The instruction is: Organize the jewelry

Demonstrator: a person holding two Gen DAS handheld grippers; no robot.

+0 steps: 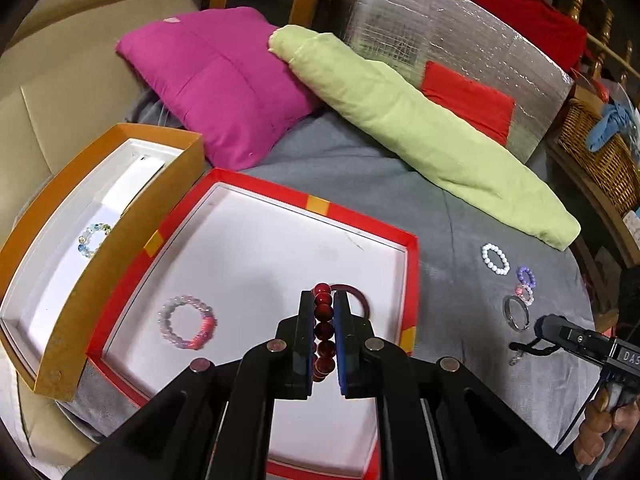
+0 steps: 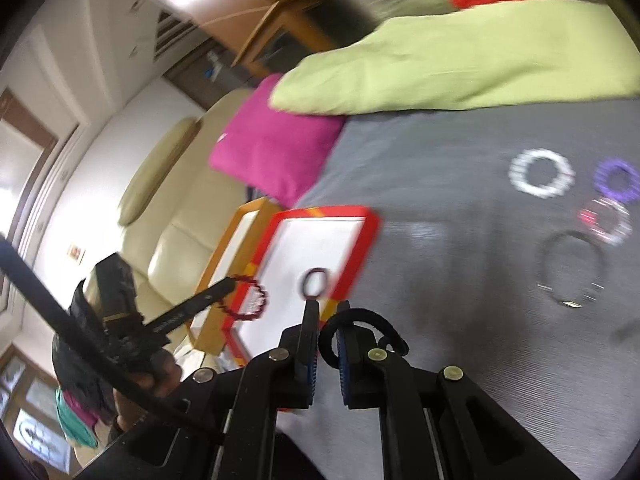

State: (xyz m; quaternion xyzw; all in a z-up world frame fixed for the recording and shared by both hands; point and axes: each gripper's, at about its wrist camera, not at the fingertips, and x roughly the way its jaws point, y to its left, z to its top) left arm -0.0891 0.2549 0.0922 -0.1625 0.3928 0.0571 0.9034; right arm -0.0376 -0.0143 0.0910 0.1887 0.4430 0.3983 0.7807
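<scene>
**Both grippers loaded over the bed**

My left gripper [image 1: 324, 336] is clamped on a dark red round-bead bracelet [image 1: 322, 332], held over the white-lined red cardboard tray [image 1: 412, 264]. My right gripper [image 2: 328, 344] pinches a black elastic hair loop [image 2: 352, 322] above the grey blanket [image 2: 440, 280], beside that tray. A pink-and-clear bead bracelet [image 1: 187, 322] lies in the tray.

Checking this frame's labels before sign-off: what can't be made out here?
- Dark red beaded bracelet, left wrist view: lower beads hidden between the left claw fingers.
- Black fabric loop, right wrist view: part hidden behind the right claw.
- Purple beaded bracelet, right wrist view: motion-blurred.
</scene>
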